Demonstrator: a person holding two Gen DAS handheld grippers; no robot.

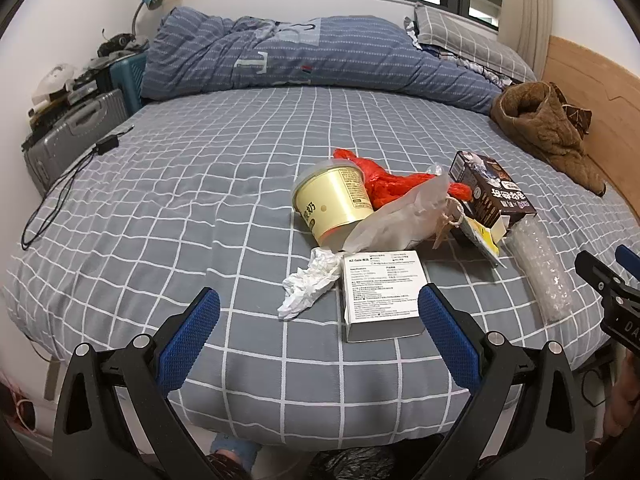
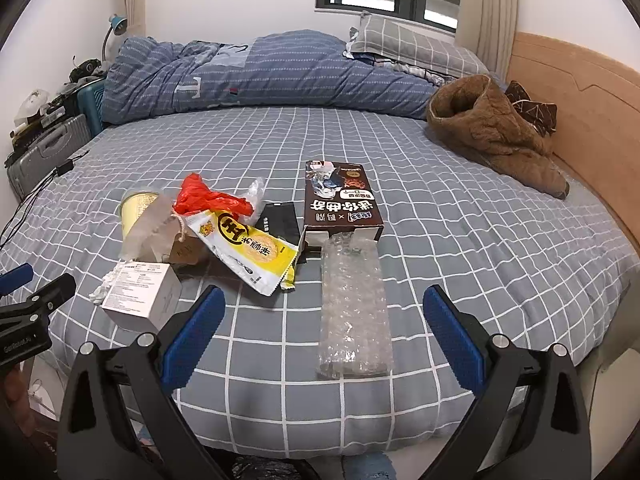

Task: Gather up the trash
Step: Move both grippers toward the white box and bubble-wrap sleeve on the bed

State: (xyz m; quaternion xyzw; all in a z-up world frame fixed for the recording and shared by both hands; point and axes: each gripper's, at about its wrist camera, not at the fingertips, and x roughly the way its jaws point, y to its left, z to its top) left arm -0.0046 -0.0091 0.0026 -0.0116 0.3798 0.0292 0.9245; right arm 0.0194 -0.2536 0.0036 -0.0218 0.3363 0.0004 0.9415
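Note:
Trash lies on the grey checked bed (image 1: 200, 184): a yellow cup (image 1: 334, 202) on its side, a red plastic bag (image 1: 392, 182), a clear bag (image 1: 400, 220), crumpled white tissue (image 1: 310, 284), a white box (image 1: 380, 292), a brown carton (image 1: 492, 192) and bubble wrap (image 1: 546, 268). In the right wrist view I see the bubble wrap (image 2: 354, 308), brown carton (image 2: 342, 200), a yellow snack wrapper (image 2: 248, 250), white box (image 2: 140, 294) and red bag (image 2: 208, 198). My left gripper (image 1: 320, 320) is open before the tissue and white box. My right gripper (image 2: 324, 320) is open before the bubble wrap.
A blue quilt (image 1: 300, 56) and pillow (image 1: 464, 36) lie at the back. A brown garment (image 1: 548, 128) rests by the wooden headboard (image 1: 600, 92). A black charger and cable (image 1: 106, 144) lie at the bed's left. A suitcase (image 1: 68, 136) stands left.

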